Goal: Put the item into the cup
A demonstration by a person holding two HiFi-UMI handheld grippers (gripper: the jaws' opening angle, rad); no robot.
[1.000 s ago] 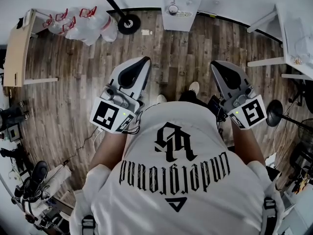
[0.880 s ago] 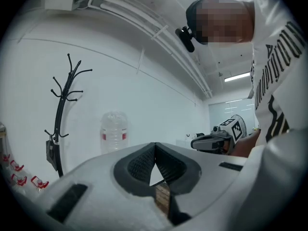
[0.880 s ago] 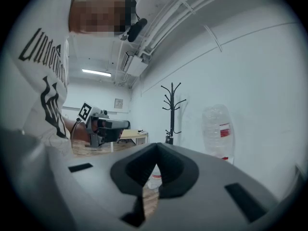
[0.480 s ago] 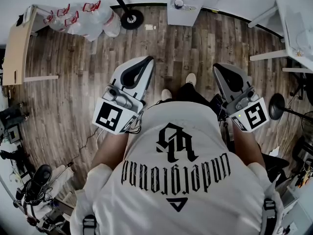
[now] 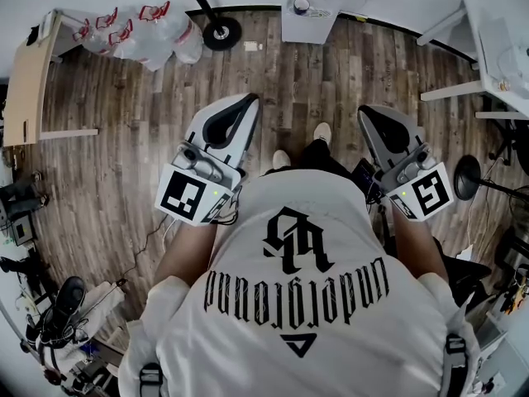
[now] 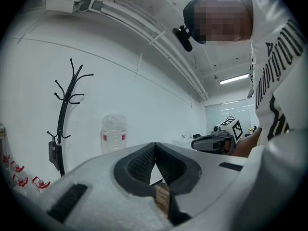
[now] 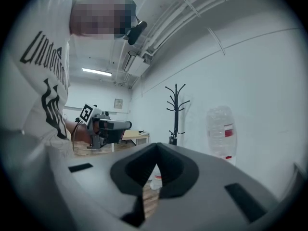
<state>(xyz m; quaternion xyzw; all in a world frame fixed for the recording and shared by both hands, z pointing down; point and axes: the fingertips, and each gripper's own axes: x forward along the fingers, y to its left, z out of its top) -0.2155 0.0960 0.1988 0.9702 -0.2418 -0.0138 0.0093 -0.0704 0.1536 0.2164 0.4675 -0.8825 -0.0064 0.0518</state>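
No cup and no item shows in any view. I stand over a wooden floor with both grippers held level in front of my white printed shirt. My left gripper [image 5: 246, 100] is shut, its jaws meeting at the tip with nothing between them [image 6: 155, 145]. To the right of it my right gripper [image 5: 364, 110] is also shut and empty [image 7: 157, 146]. Each gripper view shows the other gripper off to the side: the right gripper [image 6: 212, 142] and the left gripper [image 7: 109, 125].
A white cabinet [image 5: 311, 12] stands against the far wall. Left of it are a coat rack base [image 5: 220, 33] and several water bottles [image 5: 136, 33]. White tables [image 5: 494, 52] stand at the right, a wooden board [image 5: 27, 77] at the left, cables and gear at the lower left.
The cabinet, the bottles and the rack base have slid a little up the head view. Both grippers kept their pose in front of me and stayed shut.
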